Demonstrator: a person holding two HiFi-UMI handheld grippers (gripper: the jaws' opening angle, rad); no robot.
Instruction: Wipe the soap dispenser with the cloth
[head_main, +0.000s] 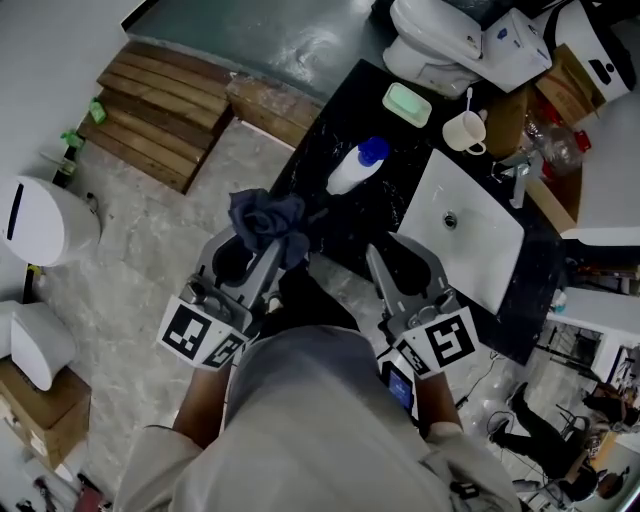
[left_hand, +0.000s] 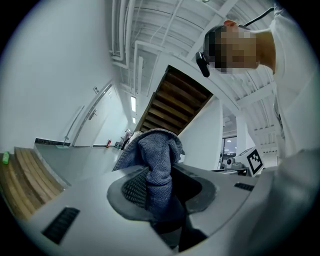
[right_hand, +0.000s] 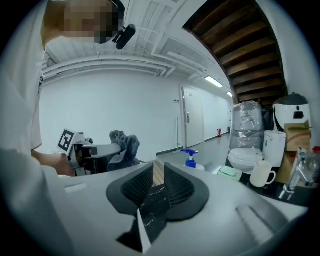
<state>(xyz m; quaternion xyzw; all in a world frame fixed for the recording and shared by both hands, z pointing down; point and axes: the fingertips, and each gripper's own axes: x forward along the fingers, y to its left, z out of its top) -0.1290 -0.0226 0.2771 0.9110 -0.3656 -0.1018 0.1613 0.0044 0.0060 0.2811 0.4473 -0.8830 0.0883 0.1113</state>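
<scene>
Soap dispenser (head_main: 352, 170), white, blue-topped

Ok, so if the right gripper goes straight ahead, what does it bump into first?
Most likely the soap bottle, which stands almost dead ahead of the right gripper and its slightly parted, empty jaws. The gripper tips down a little, so it might scrape the black counter first; depth is hard to judge.

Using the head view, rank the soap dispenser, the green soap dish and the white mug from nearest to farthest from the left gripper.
1. Soap dispenser: on the dark counter, just ahead and to the right of the left gripper.
2. Green soap dish: farther back on the counter, near its far edge.
3. White mug: farthest, off to the right behind the sink.
</scene>
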